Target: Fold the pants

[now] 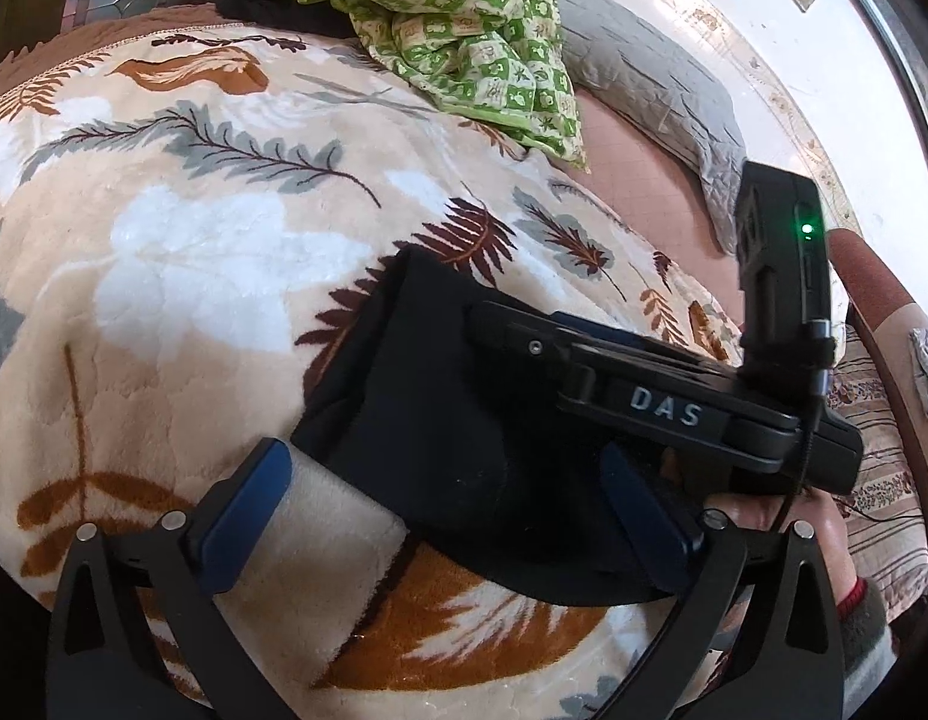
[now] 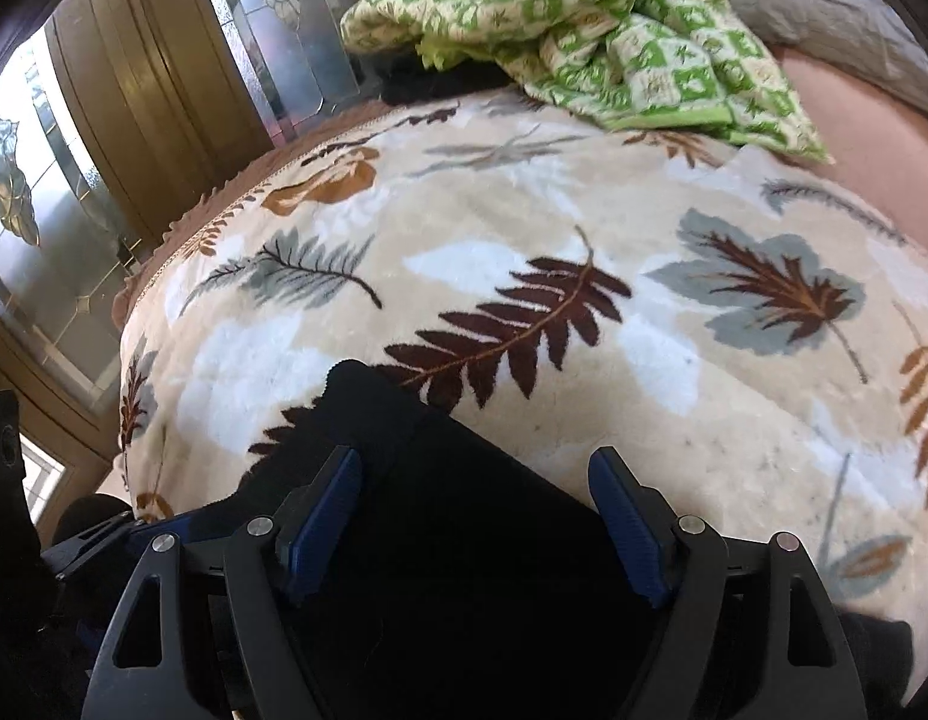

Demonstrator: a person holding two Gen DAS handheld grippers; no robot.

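Pants (image 1: 440, 420) between open left tongs (image 1: 458, 504).

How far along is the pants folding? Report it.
Done: the black fabric pants lie as a compact folded bundle on the leaf-patterned fleece blanket. In hand: nothing; left gripper and right gripper are open over them. Left: possibly a final fold or smoothing.

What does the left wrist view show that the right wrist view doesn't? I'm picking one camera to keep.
Only the left wrist view: the right hand-held gripper seen from the side, over the black pants, and the grey pillow. Only the right wrist view: the glass-panelled wooden doors. Both: the pants, the leaf-print blanket and the green patterned cloth.
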